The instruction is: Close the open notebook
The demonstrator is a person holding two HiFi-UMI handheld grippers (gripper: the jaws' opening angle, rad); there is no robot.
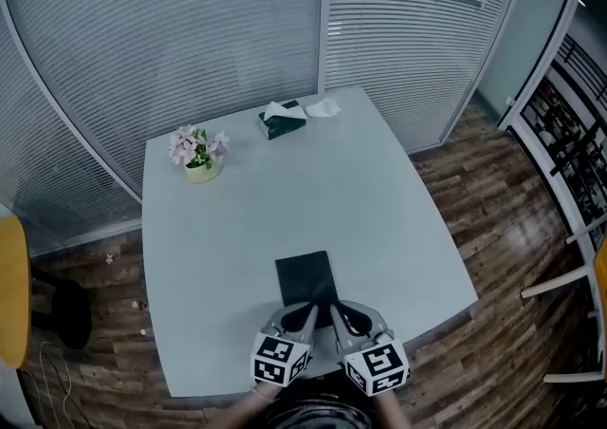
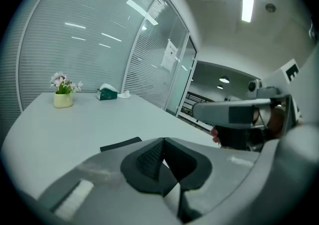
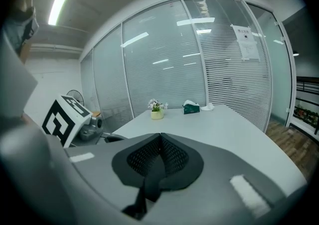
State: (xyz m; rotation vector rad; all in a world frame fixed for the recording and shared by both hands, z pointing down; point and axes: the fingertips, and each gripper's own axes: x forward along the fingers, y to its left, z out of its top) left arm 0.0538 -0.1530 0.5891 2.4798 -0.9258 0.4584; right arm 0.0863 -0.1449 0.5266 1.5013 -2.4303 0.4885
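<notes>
The dark notebook (image 1: 306,278) lies shut and flat on the white table (image 1: 360,190), near its front edge. My left gripper (image 1: 311,307) hovers over the notebook's near edge, jaws shut with nothing between them. My right gripper (image 1: 336,307) sits close beside it on the right, also shut and empty. In the left gripper view the notebook (image 2: 119,144) shows as a dark slab just past the shut jaws (image 2: 163,142), with the right gripper's body to the right. In the right gripper view the pads (image 3: 160,139) meet, and the left gripper's marker cube (image 3: 65,118) stands at the left.
A small pot of pink flowers (image 1: 200,154) stands at the table's back left. A green tissue box (image 1: 282,120) and a loose white tissue (image 1: 322,108) lie at the back. Glass walls with blinds surround the table; the floor is wood. A yellow chair (image 1: 11,289) sits at far left.
</notes>
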